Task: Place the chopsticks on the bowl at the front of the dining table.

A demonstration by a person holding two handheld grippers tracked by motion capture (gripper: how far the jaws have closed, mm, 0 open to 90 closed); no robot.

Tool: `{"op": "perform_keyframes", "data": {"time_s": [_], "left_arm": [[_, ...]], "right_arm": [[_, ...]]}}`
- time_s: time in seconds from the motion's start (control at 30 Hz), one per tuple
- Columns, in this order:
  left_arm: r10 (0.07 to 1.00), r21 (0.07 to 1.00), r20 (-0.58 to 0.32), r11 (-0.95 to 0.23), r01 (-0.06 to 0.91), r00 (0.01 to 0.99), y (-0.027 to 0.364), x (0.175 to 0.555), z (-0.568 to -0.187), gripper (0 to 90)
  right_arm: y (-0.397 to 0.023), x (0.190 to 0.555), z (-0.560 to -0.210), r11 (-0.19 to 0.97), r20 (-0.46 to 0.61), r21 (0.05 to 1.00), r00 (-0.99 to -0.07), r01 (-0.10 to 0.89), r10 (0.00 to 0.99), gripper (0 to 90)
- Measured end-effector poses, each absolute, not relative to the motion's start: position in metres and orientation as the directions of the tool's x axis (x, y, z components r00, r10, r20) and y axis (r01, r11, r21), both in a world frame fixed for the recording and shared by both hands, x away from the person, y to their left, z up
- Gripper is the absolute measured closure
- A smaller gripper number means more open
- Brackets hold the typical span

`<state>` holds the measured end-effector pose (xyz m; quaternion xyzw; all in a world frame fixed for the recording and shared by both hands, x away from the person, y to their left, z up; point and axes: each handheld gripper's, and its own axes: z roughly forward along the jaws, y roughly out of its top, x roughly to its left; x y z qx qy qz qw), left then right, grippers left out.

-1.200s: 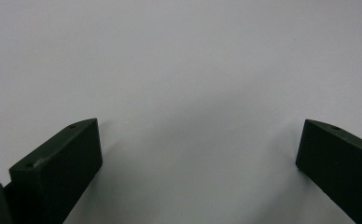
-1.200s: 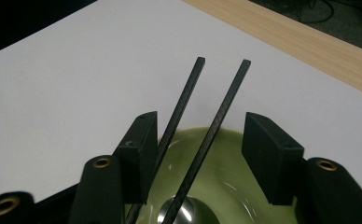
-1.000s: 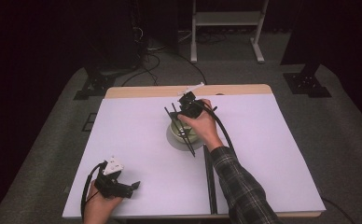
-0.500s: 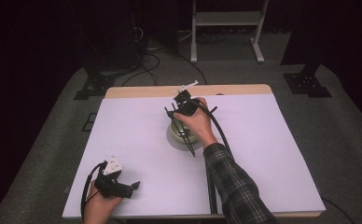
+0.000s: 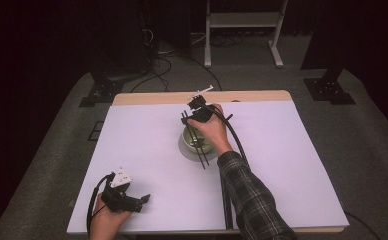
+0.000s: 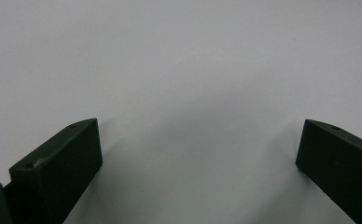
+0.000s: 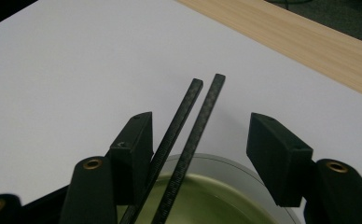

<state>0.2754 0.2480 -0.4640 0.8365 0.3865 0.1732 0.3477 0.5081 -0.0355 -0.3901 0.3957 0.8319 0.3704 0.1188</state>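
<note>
Black carbon-weave chopsticks (image 7: pixel 186 135) are lying across the pale green round bowl (image 7: pixel 202 198) while your right tool (image 7: pixel 200 154) is hovering apart around them; your left tool (image 6: pixel 198 158) is resting apart on the near-left white worktop (image 5: pixel 142 145).

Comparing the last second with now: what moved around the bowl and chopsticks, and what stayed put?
The right gripper shifted slightly toward the table's far edge above the bowl. Its jaws stand apart around the two black chopsticks, which lean against one jaw while the other is clear of them; whether they are gripped is unclear. The chopsticks remain across the bowl. The left gripper, open, stayed near the table's near-left corner.
</note>
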Motion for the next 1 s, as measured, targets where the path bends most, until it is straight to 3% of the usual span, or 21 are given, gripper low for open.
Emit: {"op": "perform_keyframes", "data": {"time_s": [0.77,0.87,1.0], "left_arm": [[0.768,0.716,0.021,-0.459,0.526,0.641,0.248,0.275,-0.464,0.0],[0.768,0.717,0.019,-0.457,0.527,0.64,0.248,0.275,-0.464,0.0],[0.768,0.715,0.018,-0.458,0.528,0.641,0.248,0.275,-0.464,0.0]], "right_arm": [[-0.071,0.503,-0.377,0.389,0.086,0.732,-0.642,0.559,0.762,41.6],[-0.077,0.495,-0.376,0.386,0.106,0.742,-0.664,0.549,0.74,45.8],[-0.085,0.484,-0.374,0.399,0.108,0.742,-0.684,0.538,0.721,58.5]]}}
